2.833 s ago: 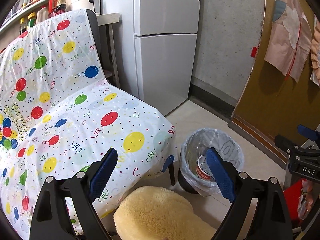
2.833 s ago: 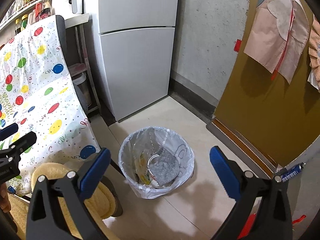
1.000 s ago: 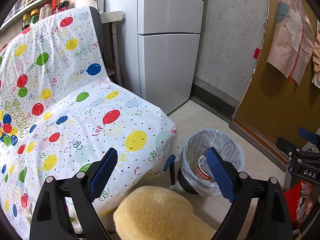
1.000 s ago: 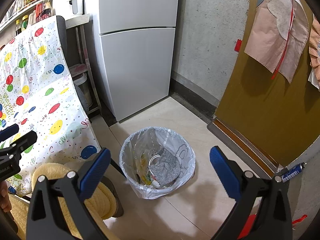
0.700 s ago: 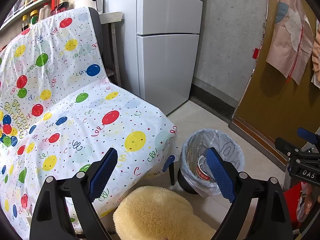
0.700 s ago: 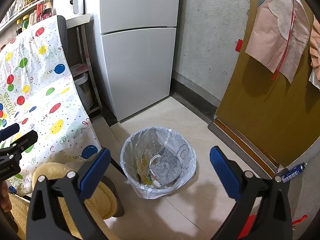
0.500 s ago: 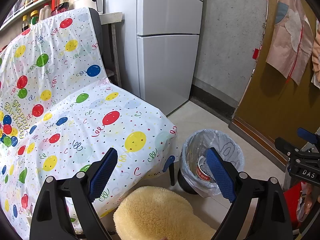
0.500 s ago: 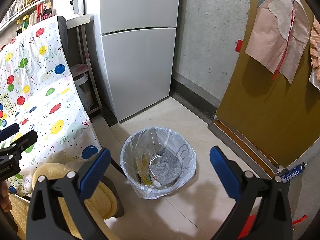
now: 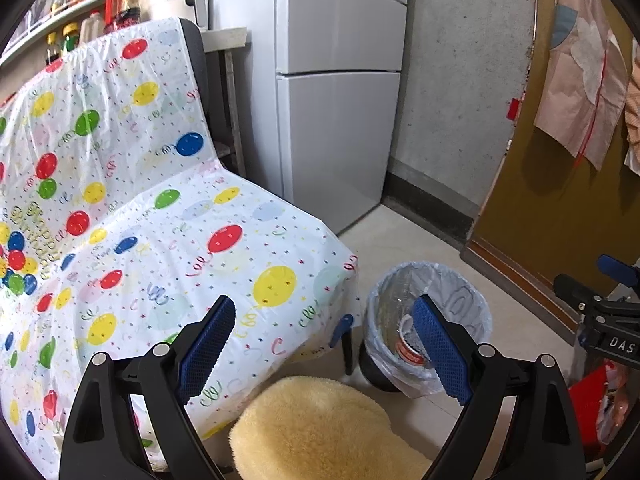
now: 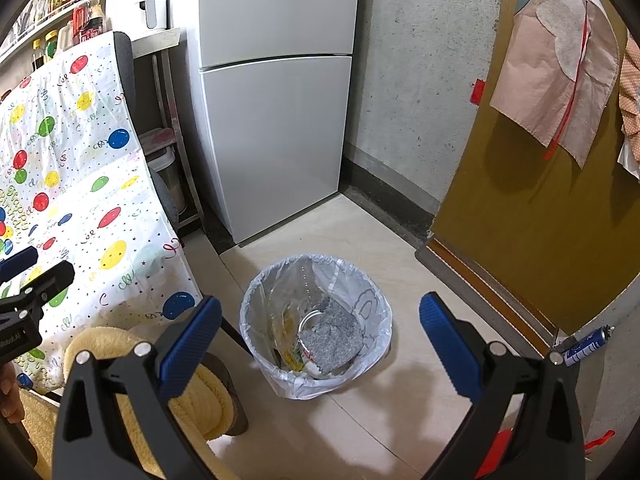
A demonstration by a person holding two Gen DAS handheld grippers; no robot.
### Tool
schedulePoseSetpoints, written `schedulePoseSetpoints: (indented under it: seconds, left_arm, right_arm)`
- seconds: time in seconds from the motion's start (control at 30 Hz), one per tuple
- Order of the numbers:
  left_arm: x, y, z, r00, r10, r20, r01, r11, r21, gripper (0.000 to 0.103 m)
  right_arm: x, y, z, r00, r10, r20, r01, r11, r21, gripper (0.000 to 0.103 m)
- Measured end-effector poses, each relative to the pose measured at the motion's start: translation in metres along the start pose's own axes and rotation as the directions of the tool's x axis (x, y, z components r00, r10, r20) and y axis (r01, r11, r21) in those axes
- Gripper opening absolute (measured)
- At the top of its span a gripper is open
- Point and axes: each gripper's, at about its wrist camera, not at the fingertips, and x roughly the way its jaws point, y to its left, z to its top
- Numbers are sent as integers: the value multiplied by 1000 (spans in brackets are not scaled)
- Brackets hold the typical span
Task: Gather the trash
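A small trash bin [image 10: 362, 312] lined with a clear bag stands on the tiled floor. Inside it lie a grey rag, a round cup and yellow wrappers [image 10: 290, 350]. The bin [image 9: 460, 292] also shows in the left wrist view, right of the table. My right gripper [image 10: 320, 340] is open and empty, held above the bin. My left gripper [image 9: 322, 344] is open and empty, over the table's near corner and a yellow fluffy stool [image 9: 320, 428].
A table under a balloon-print cloth [image 9: 160, 240] fills the left. A white fridge [image 10: 276, 92] stands behind the bin. A brown door [image 10: 540, 220] is at right. A blue spray can [image 10: 588, 342] lies on the floor by the door. Red packaging [image 9: 596, 396] is at lower right.
Almost nothing has changed. Both grippers stay open and hover in place with only a slight drift.
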Motion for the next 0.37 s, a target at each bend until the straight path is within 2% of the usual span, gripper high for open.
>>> schedulePoseSetpoints:
  seconds: [0.1,0.17,0.23,0.37]
  left_arm:
    - [2,6,-1,1000,6,-1,-6,1000,-5,90]
    - [5,14,-1,999,-9,-31,9,1000,-20,90]
    - [7,26,-3,999,7,-53,-9,999,-41,90]
    - [4,79,-11,995,66,-69,-75,989,-130,90]
  right_arm:
    - [4,-1,1,1000,5,-7,-5,1000,2,97]
    - [7,3,4,1000,15,-8,-15,1000,1,97]
    - [13,15,9,999,33,-9,-33,999,-21,97]
    - [27,59,25,994,106,-8,-106,987,-123,97]
